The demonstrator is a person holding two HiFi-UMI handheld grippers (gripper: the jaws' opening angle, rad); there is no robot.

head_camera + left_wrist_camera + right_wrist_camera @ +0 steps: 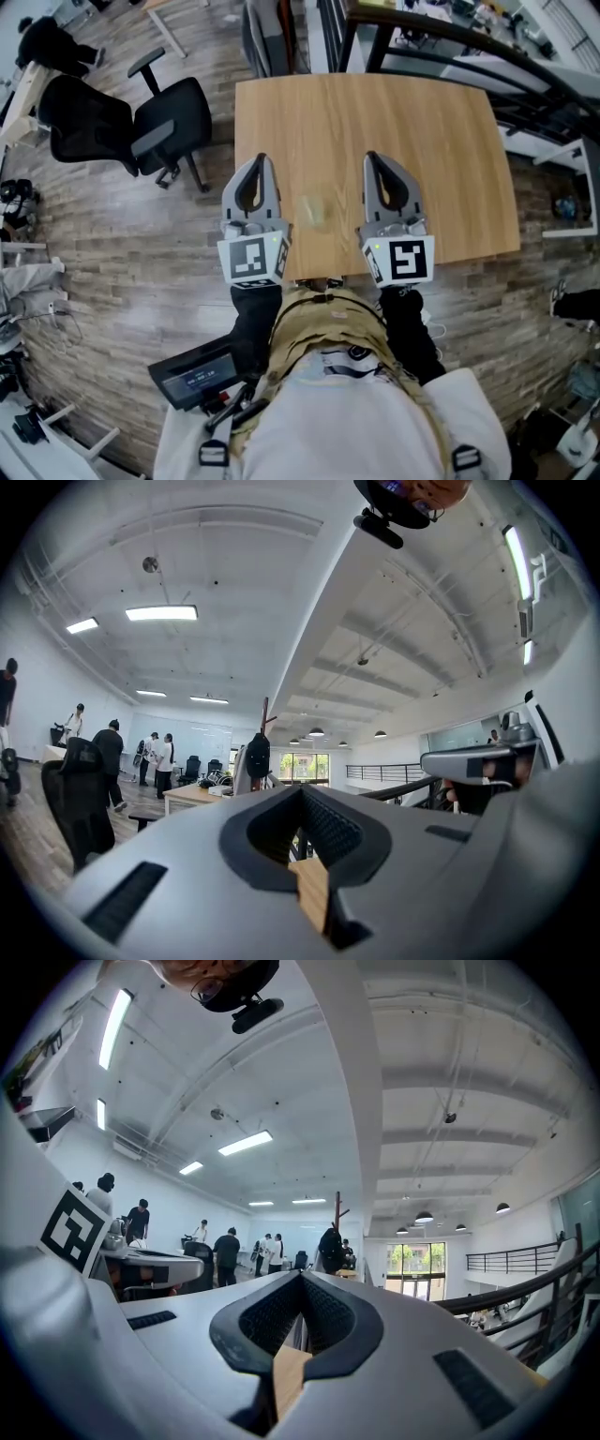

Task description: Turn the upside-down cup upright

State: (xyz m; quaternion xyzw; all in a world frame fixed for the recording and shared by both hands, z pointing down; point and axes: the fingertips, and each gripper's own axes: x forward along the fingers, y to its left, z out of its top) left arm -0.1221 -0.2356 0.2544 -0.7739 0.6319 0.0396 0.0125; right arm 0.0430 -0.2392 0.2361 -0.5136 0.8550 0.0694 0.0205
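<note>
On the wooden table [422, 141], a faint see-through shape that looks like the cup [315, 210] rests near the front edge, between my two grippers. Which way up it stands is too faint to tell. My left gripper [261, 159] is held to its left, jaws shut and empty. My right gripper [370, 157] is held to its right, also shut with nothing in it. Both point level, away from me, above the table. The left gripper view shows the closed left gripper [302, 789] against the room, and the right gripper view the closed right gripper [300, 1277]. Neither shows the cup.
A black office chair [141, 117] stands on the wood-look floor left of the table. A dark railing [450, 37] runs behind the table's far right. Several people [112, 761] stand far off across the room. A black device [197, 375] hangs at my waist.
</note>
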